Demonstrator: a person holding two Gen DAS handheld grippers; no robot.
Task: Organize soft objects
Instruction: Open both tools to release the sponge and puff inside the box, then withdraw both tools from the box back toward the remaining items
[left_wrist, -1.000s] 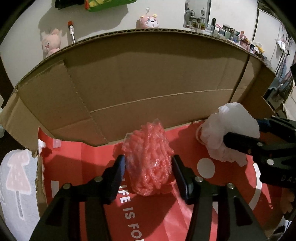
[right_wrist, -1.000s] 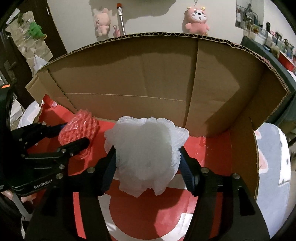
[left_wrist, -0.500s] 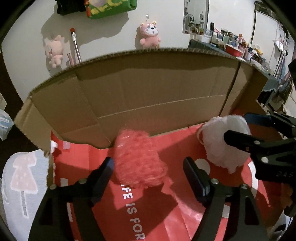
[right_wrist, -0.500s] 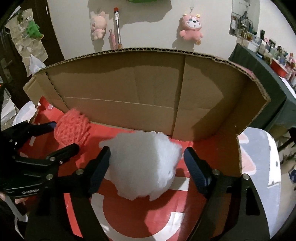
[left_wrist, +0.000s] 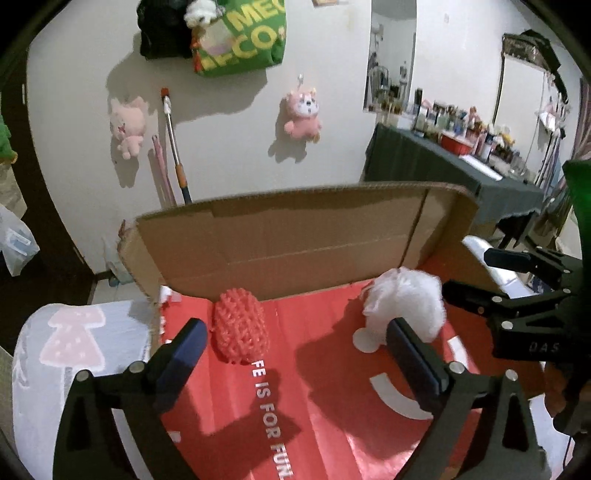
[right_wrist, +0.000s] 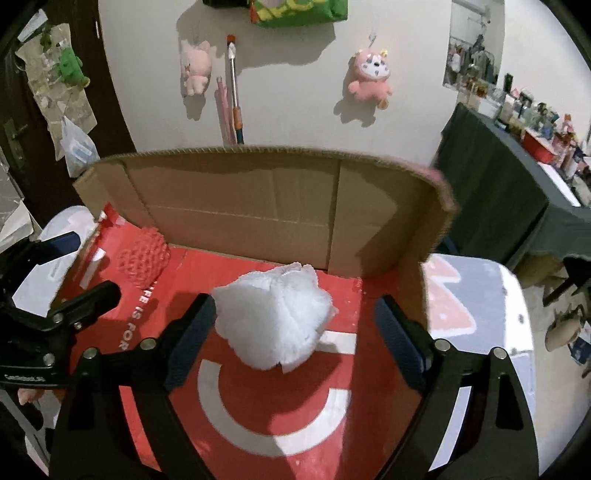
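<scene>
Since both claws are spread wide with nothing in them, the two soft things are just lying loose on the red liner (left_wrist: 325, 373) of the box (left_wrist: 295, 236), right in front of its back cardboard wall.

The pink mesh (left_wrist: 239, 326) sits centre-left in the left wrist view. It's oval-ish, and its long axis runs roughly up-down in the frame, so more or less along the way the fingers point. It lies a bit ahead of the left gripper (left_wrist: 291, 349) and nearer the left finger than the right one, not centred in the gap. From the right wrist camera the same pink mesh (right_wrist: 144, 258) is off at the middle left, well apart from that claw, so the left hand is clearly the closer one for it.

The white puff (right_wrist: 275, 317) is dead centre in the right wrist view, just ahead of the right gripper (right_wrist: 297, 326) and between its fingers, looks like it's touching or nearly touching the left finger tip. In the left view it's at the middle right, partly behind the left claw's right finger.

My guess: both are dropped off where they belong. If either needs regrabbing, each claw just goes straight forward; the left one would want a small nudge to the left first.
</scene>
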